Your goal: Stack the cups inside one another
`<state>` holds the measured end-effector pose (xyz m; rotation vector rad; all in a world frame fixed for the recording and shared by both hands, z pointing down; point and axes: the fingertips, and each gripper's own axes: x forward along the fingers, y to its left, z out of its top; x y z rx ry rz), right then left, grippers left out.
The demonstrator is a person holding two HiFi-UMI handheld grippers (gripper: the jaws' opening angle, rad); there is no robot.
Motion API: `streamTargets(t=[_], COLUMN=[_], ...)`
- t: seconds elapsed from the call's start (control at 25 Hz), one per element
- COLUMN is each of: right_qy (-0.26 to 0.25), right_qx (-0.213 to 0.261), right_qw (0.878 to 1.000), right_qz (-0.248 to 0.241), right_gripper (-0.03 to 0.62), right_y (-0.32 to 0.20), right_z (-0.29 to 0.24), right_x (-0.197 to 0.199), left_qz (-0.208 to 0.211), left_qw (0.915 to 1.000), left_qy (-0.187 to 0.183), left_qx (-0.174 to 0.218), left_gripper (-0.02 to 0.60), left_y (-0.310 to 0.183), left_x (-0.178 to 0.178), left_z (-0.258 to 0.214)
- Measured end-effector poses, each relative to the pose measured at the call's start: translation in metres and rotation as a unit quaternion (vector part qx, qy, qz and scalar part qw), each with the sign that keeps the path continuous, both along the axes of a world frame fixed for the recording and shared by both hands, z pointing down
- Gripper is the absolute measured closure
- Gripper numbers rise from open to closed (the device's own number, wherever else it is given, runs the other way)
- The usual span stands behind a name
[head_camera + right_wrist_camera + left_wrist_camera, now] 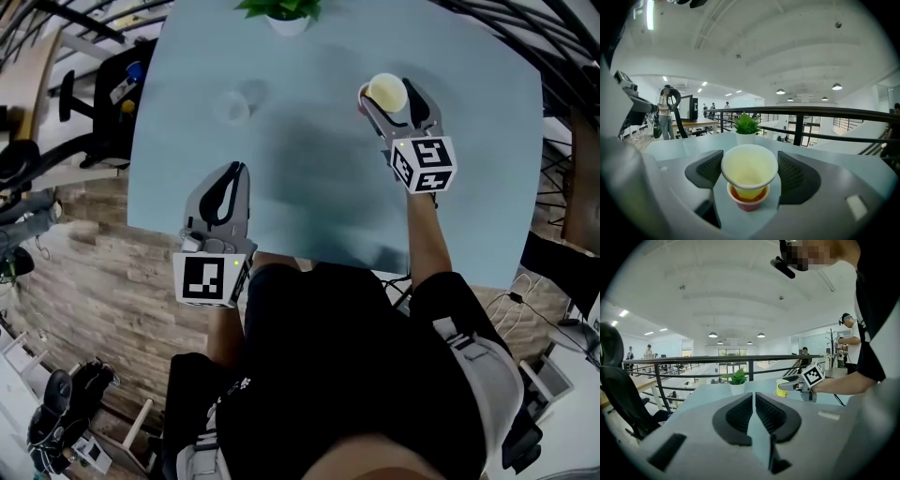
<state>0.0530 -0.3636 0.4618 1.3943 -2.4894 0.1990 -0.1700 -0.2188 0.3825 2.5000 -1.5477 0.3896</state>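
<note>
One pale blue tabletop (309, 187) fills the head view, with a railing and an open hall beyond it in both gripper views. Two grippers are over it. The left gripper (238, 171) is near the front edge; its fingers (740, 413) are clenched together with nothing between them. The right gripper (392, 101) is farther back and to the right, its fingers (708, 169) grasping the yellow cup (749, 168) by the rim on both sides.

One potted plant (286, 11) stands at the far edge of the tabletop.

There are three cups. The yellow cup has its base lowered into the red cup (749, 200), which stands on the tabletop between the right fingers. A clear cup (232, 106) stands alone at the back left, well apart from the other two.

The right gripper view shows the yellow cup's base inside the red rim, whereas the head view gives only a sliver of red beside the yellow. The clear cup is plain only from the head. The left gripper view shows the right gripper and yellow cup side-on.
</note>
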Motion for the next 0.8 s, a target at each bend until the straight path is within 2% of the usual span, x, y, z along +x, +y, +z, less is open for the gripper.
streamTargets(t=[0.8], right_qy=[0.028], right_qx=[-0.043], right_qw=[0.999], right_qz=[0.000], right_gripper=[0.224], right_y=[-0.007], right_z=[0.047], right_x=[-0.003], left_qz=[-0.018], left_qw=[0.9997], left_qy=[-0.008], left_qx=[-0.017], left_gripper=[0.566], left_y=[-0.004], left_x=[-0.008], left_z=[0.010])
